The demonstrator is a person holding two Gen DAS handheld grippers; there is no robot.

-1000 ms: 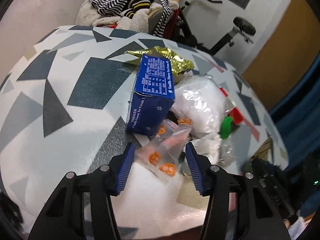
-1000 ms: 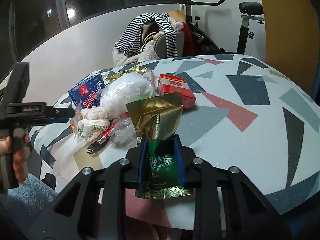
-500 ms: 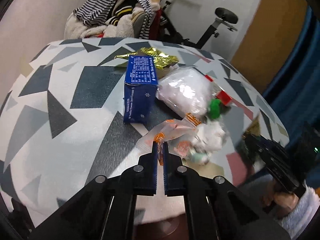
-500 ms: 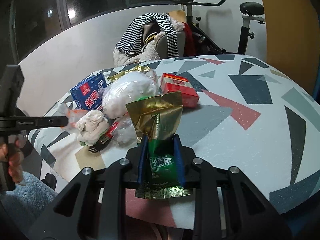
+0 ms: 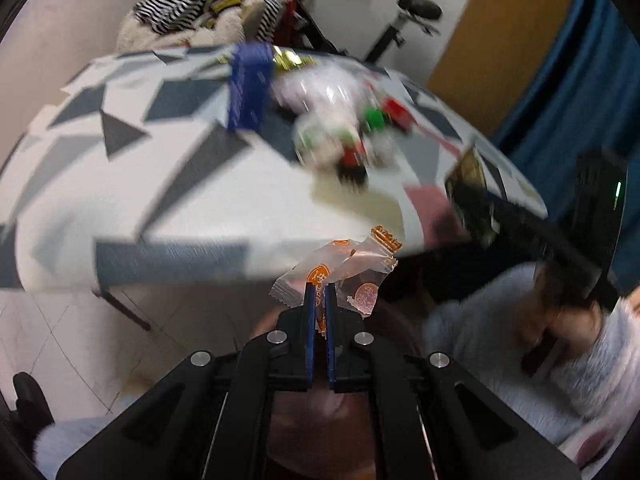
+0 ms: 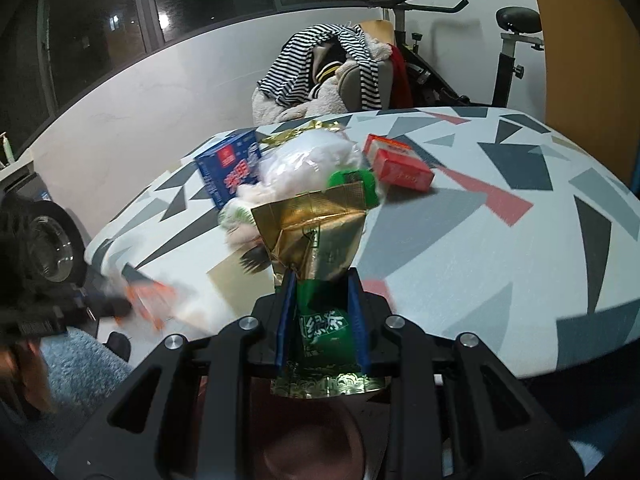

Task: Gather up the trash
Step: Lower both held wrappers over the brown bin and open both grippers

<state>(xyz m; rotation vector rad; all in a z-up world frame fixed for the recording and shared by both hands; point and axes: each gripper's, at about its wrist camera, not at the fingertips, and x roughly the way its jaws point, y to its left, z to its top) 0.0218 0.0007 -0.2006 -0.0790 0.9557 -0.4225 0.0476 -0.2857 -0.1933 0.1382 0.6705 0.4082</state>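
We are now carrying the clear orange-printed candy wrappers, pinched in our left gripper, off the near table edge; our right gripper is clamping the gold-and-green foil tea packet. Disposal comes next.

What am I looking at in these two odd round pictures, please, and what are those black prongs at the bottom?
There is no robot here: a person holds a hand-held claw in each hand, each with a wide-angle camera looking along its two prongs. One picture is from the left claw, shut on a clear wrapper with orange print. The other is from the right claw, gripping a gold and green packet. On the patterned table lie a blue box, a red box and a white bag.
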